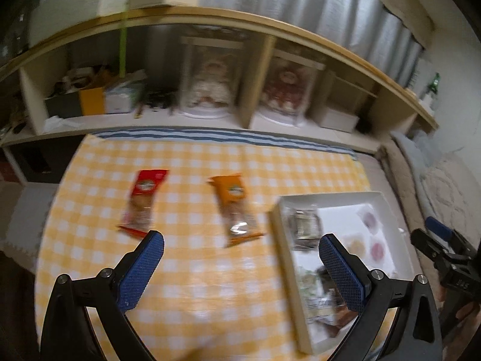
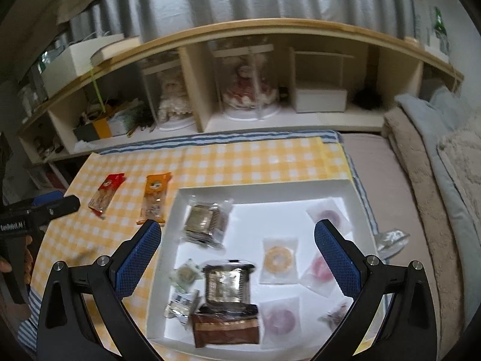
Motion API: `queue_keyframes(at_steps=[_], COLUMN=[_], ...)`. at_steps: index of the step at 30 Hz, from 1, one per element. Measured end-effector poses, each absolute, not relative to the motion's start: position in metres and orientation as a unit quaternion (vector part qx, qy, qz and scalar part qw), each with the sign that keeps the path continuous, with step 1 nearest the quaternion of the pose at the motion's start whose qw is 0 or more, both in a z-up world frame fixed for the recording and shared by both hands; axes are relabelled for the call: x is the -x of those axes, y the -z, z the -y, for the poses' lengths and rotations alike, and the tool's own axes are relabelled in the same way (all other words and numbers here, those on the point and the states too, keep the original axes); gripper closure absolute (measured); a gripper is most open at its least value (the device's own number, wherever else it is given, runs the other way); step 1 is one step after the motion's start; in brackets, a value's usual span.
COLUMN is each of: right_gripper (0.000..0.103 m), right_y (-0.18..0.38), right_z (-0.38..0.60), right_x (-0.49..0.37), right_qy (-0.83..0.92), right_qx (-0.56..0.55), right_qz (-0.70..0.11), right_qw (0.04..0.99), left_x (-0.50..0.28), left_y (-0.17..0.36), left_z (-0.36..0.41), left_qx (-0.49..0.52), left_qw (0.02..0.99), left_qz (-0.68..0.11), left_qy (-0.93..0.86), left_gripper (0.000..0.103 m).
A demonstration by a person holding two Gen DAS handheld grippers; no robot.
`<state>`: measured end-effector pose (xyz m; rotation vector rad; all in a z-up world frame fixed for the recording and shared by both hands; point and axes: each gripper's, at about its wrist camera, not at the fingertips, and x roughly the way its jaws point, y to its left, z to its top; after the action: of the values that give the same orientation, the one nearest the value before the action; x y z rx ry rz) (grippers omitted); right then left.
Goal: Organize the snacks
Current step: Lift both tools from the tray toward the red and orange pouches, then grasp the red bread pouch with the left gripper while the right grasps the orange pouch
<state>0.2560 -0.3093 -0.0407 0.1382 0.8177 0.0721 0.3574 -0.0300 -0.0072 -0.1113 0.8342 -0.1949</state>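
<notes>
A red snack packet [image 1: 143, 203] and an orange snack packet [image 1: 236, 209] lie on the yellow checked cloth [image 1: 186, 270]. My left gripper [image 1: 240, 266] is open and empty above the cloth, nearer than both packets. A white tray [image 2: 345, 191] holds several wrapped snacks, among them a foil-wrapped one [image 2: 227, 282] and a brown packet [image 2: 225, 326]. My right gripper [image 2: 237, 257] is open and empty above the tray. Both packets also show in the right wrist view, red [image 2: 105, 192] and orange [image 2: 154, 197], left of the tray.
A low wooden shelf [image 1: 270, 27] with dolls in clear cases and boxes runs behind the cloth. A silver wrapper [image 2: 390, 240] lies right of the tray on the mattress. Blankets [image 2: 436, 150] are piled at the right.
</notes>
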Motion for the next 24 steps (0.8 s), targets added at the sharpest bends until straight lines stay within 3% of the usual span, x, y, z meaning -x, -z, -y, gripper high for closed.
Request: queue_keyframes(at_steps=[13, 18, 24], right_gripper=[0.0, 0.0, 0.0], right_y=[0.071, 0.076, 0.101], right_z=[0.227, 0.196, 0.158], right_x=[-0.297, -0.324, -0.379], right_qy=[-0.12, -0.165, -0.175], right_qx=[-0.09, -0.124, -0.097], right_qz=[-0.423, -0.406, -0.442], right_qw=[0.894, 0.89, 0.874], left_x=[-0.368, -0.398, -0.448], left_y=[0.042, 0.063, 0.085], left_z=[-0.047, -0.055, -0.049], left_qx=[0.055, 0.013, -0.026], left_qw=[0.904, 0.899, 0.892], left_qz=[-0.423, -0.438, -0.452], left_qy=[0.03, 0.016, 0.022], left_gripper=[0.0, 0.0, 0.0])
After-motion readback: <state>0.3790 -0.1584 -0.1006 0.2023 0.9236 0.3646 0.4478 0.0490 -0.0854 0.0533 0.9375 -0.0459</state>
